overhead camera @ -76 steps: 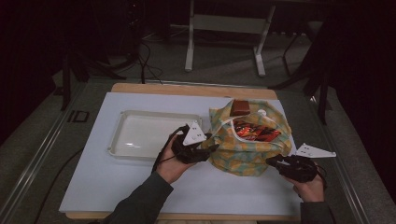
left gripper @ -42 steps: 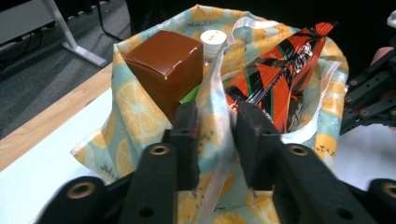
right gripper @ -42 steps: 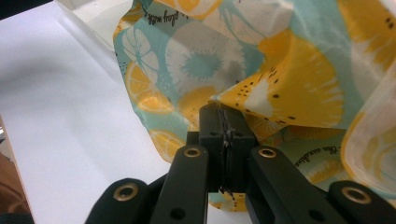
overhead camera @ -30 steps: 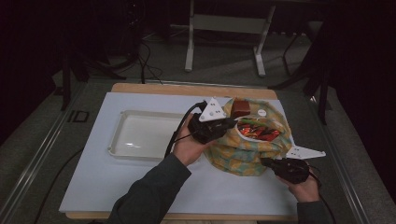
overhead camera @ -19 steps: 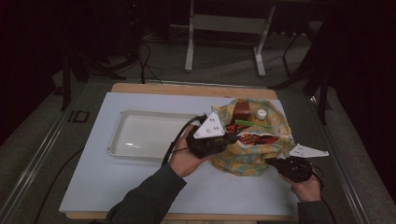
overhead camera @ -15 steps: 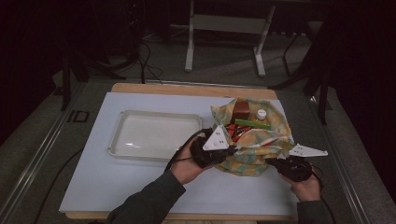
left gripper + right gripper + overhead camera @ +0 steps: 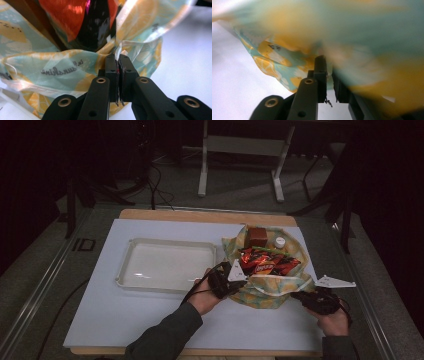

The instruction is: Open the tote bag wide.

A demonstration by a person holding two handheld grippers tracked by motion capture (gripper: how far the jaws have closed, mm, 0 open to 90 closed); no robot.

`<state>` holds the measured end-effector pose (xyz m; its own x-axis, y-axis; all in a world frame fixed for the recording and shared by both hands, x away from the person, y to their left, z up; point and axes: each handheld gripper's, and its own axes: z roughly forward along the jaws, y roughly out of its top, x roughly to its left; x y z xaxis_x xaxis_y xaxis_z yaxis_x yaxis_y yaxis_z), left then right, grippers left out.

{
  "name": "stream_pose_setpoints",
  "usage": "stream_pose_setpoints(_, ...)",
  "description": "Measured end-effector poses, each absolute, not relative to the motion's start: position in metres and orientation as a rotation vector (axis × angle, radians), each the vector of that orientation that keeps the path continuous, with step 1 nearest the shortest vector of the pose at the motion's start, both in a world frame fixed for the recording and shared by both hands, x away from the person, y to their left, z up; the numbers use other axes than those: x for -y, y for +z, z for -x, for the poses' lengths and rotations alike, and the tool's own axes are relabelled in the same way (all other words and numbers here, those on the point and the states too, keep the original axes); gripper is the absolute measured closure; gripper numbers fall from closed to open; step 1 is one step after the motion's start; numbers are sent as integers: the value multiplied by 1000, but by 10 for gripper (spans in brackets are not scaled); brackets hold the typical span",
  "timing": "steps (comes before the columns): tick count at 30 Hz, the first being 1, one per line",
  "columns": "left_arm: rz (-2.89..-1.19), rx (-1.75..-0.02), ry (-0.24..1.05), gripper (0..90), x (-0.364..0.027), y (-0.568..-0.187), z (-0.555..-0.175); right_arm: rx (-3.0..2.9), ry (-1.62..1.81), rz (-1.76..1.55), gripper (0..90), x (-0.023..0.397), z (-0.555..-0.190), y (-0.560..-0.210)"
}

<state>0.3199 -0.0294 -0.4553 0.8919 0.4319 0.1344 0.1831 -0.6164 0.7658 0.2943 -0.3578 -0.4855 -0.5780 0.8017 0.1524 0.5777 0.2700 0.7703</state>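
Left tool [image 7: 235, 281] lowered, pinching bag [image 7: 265, 292] rim (snack packets [image 7: 263, 260] exposed). Right tool [image 7: 306, 299] just eased apart, fabric between jaws; bag mouth spread for unloading.

Left gripper [image 7: 239, 281] dropped from up over the yellow-and-teal lemon-print plastic bag [image 7: 260, 292] to its near-left rim, edge clamped. Right gripper [image 7: 306, 299] jaws just been opening, bag edge between them.
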Motion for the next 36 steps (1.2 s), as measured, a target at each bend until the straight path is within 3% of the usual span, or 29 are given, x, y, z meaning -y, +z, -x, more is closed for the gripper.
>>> stream_pose_setpoints(17,-2282,-588,401,852,22,-484,-336,-2112,1285,-1318,714,396,-280,-462)
stream_pose_setpoints(22,-2268,-606,397,835,20,-486,-337,-2084,1365,-1256,645,386,-276,-446)
stream_pose_setpoints(31,-2254,-598,400,815,17,-483,-332,-2130,1430,-1206,433,348,-284,-439)
stream_pose_setpoints(34,-2251,-592,397,809,18,-484,-331,-2138,1413,-1206,416,341,-288,-443)
stream_pose_setpoints(36,-2253,-582,396,806,20,-484,-329,-2147,1377,-1209,462,333,-292,-449)
